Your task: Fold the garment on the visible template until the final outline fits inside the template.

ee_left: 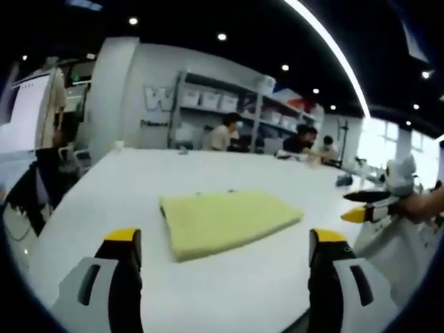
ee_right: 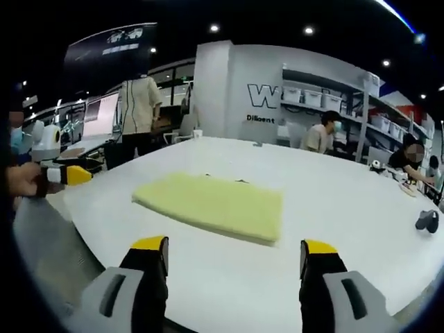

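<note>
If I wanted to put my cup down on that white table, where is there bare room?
Bare tabletop runs between the folded yellow garment and the near edge by the right gripper. More lies beyond the garment towards the seated people. The far right edge looks cluttered with small items.

The folded garment (ee_left: 225,222) is plain pale yellow, without pattern, on a white table (ee_left: 139,187). Both grippers' jaws are black with yellow tips and grey bodies.

The template under the folded yellow garment (ee_left: 225,222) is hidden from both views. The left gripper (ee_right: 66,175) is cut off at the right gripper view's edge. Shelf bins (ee_left: 208,99) are too blurred to read.
</note>
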The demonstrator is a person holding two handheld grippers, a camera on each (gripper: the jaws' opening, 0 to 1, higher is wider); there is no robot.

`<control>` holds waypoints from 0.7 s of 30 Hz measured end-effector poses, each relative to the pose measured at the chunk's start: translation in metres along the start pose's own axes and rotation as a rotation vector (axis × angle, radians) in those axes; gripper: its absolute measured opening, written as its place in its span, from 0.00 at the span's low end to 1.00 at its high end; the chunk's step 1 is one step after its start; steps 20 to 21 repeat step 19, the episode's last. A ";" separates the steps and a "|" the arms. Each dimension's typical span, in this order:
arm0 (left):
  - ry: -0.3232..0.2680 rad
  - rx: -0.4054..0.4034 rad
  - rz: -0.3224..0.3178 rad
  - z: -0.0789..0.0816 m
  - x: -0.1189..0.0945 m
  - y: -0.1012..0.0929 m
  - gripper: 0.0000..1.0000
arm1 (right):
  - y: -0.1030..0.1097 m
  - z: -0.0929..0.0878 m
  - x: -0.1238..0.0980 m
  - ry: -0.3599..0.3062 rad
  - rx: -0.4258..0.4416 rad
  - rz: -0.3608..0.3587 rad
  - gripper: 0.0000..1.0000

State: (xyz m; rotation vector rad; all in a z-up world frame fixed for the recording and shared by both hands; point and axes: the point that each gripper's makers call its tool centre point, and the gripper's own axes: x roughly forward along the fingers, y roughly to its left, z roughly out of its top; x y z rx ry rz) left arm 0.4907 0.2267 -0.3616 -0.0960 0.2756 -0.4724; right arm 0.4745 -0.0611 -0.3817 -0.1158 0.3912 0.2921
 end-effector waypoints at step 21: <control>-0.033 -0.137 0.062 0.000 -0.005 0.023 0.85 | 0.003 -0.008 0.000 0.033 -0.008 0.009 0.65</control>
